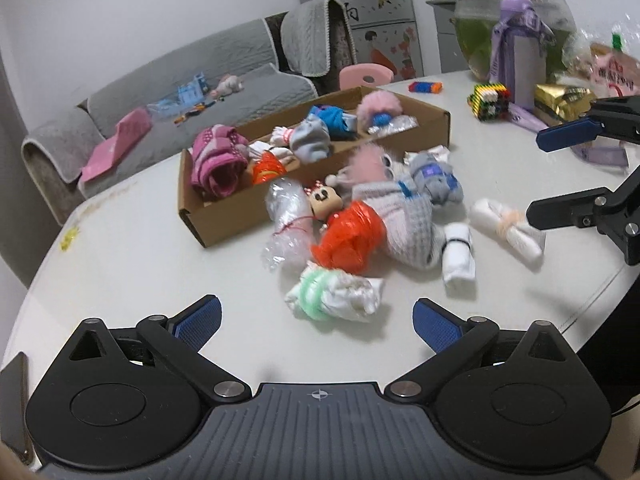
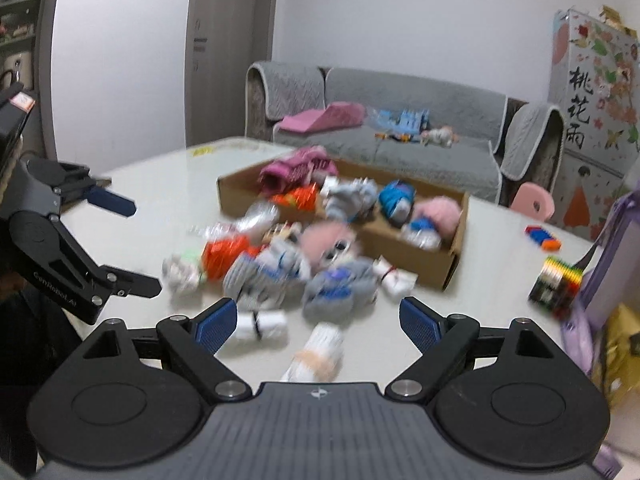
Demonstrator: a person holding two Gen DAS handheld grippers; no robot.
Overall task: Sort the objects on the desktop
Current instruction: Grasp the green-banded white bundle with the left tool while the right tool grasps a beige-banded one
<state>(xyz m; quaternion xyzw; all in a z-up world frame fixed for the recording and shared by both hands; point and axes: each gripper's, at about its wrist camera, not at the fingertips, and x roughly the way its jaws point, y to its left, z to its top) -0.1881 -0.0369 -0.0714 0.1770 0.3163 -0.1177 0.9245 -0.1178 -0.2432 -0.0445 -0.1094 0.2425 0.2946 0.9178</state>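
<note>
Both grippers are held above the table with nothing between their fingers: my left gripper [image 1: 316, 322] is spread wide over the near edge of the pile, and my right gripper [image 2: 318, 324] is spread just as wide on the other side.

1. Target. Loose items lie in a heap on the white table [image 1: 132, 264], just in front of the cardboard box [image 1: 224, 216]. The box is divided into compartments and already holds a pink knitted piece [image 1: 218, 160], rolled socks and a pink fluffy ball [image 1: 376, 106].

2. Nearest pick, left side. A white-and-green bundle [image 1: 334, 294] sits directly ahead of my left fingers, apart from the orange plastic bundle [image 1: 348, 240] behind it. I judge this the cleanest first grasp.

3. Nearest pick, right side. A white roll with a tan band [image 2: 320, 354] lies between my right fingers, low in the right wrist view. That view is blurred, so I cannot tell its exact contact with the table.

4. Method. Lower the fingers to straddle one bundle across its narrow axis. Close only when both pads flank it, so soft fabric does not squirm out.

5. Caution. The heap is tightly packed; neighbouring items touch. Take outlying pieces first to avoid dragging others.

6. Placement. Match each item to the compartment holding its like.
</note>
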